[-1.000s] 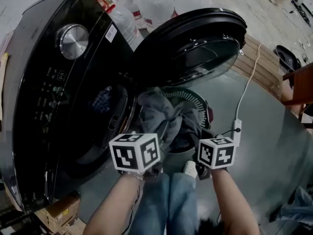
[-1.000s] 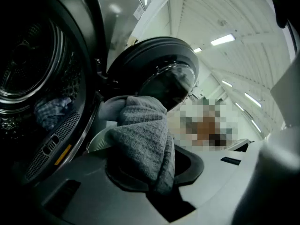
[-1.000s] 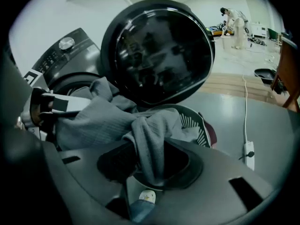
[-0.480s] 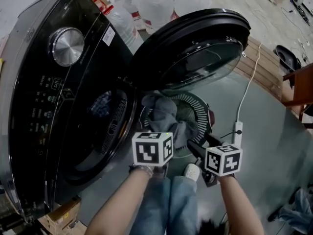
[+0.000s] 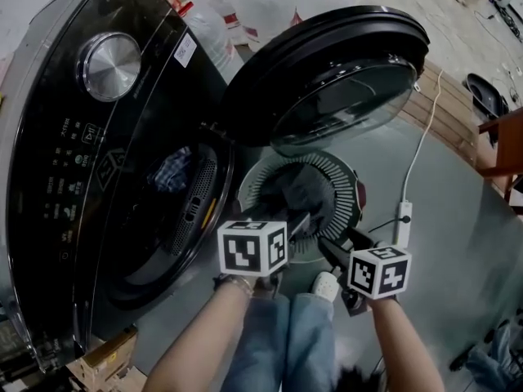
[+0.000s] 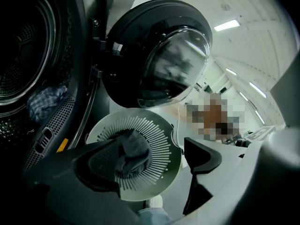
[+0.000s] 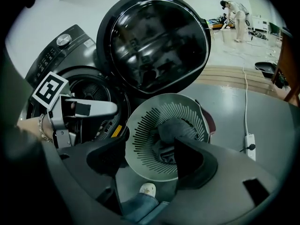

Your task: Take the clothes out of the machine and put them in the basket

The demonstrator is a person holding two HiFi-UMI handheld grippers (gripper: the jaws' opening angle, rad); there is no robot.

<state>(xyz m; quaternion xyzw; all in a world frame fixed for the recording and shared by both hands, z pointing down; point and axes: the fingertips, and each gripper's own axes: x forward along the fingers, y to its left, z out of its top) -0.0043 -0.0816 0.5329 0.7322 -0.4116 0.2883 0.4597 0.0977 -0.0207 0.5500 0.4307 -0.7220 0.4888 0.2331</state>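
The fingers of the left gripper [image 6: 154,161] and right gripper [image 7: 150,158] have just been opened and are held apart, nothing pinched. They are best lifted clear before the checked cloth [image 5: 170,168] in the machine [image 5: 49,219], at nine o'clock of the basket [image 5: 335,174], is fetched. The grey garment [image 6: 133,151] is seen loose in the basket beyond the fingers, apparently untouched.

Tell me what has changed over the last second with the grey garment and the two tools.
The grey garment went down from above the basket into it. The left tool and the right tool have just been opening and have let it go; nothing is between their jaws now. Unchanged: the washer door is open, and a checked cloth lies in the drum.
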